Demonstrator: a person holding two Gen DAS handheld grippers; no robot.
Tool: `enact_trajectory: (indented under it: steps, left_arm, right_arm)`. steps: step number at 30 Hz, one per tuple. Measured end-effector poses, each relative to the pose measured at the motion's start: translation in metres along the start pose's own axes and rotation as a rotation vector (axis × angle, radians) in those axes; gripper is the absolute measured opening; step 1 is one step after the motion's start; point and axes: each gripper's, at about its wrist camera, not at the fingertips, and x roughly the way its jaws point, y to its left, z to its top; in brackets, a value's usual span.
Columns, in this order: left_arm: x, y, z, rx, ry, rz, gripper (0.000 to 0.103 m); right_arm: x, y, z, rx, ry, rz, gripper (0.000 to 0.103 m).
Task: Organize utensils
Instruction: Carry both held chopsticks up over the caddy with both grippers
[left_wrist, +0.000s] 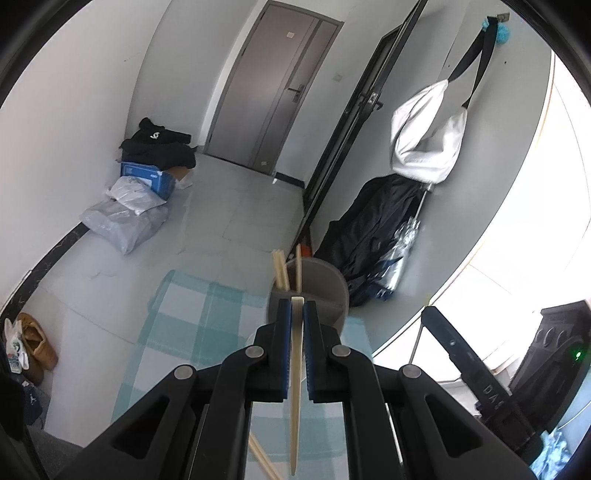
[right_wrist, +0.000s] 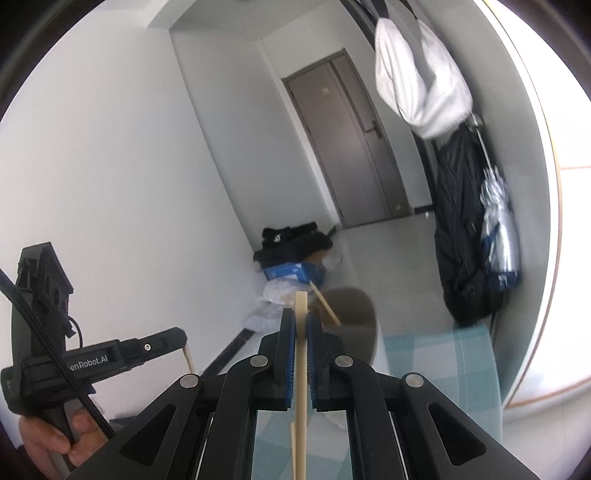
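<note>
My left gripper (left_wrist: 297, 306) is shut on a pale chopstick (left_wrist: 296, 387) that runs back between its blue pads, its top end just short of the grey utensil holder (left_wrist: 325, 291). Several chopsticks (left_wrist: 281, 271) stand in that holder. My right gripper (right_wrist: 301, 321) is shut on another pale chopstick (right_wrist: 301, 369), raised in front of the same grey holder (right_wrist: 354, 317), where a chopstick (right_wrist: 325, 302) leans. The left gripper also shows in the right wrist view (right_wrist: 186, 343), at the left, with its chopstick hanging below.
A glass table with a teal checked cloth (left_wrist: 192, 314) lies under both grippers. More chopsticks (left_wrist: 264, 461) lie on it. A dark jacket and a white bag (left_wrist: 424, 140) hang on the wall at right. Bags and a blue box (left_wrist: 147, 177) sit on the floor.
</note>
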Motion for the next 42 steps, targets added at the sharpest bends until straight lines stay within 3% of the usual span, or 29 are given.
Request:
enact_trajectory:
  steps: [15,24,35,42]
  left_arm:
    - [0.025,-0.015,0.078,-0.052,-0.144,-0.047,0.003]
    - [0.06,-0.011,0.097,-0.08,-0.224,-0.023,0.003]
    - [0.106,0.008,0.102,-0.1,-0.204,0.01,0.003]
    - [0.12,0.009,0.095,-0.082,-0.185,-0.004,0.003]
  right_arm:
    - [0.032,-0.009,0.067,-0.103,-0.097,0.001,0.005]
    - [0.074,-0.02,0.102,-0.181,-0.145,0.0,0.005]
    - [0.121,-0.022,0.108,-0.232,-0.224,0.023,0.005]
    - [0.144,-0.029,0.095,-0.24,-0.21,0.03,0.006]
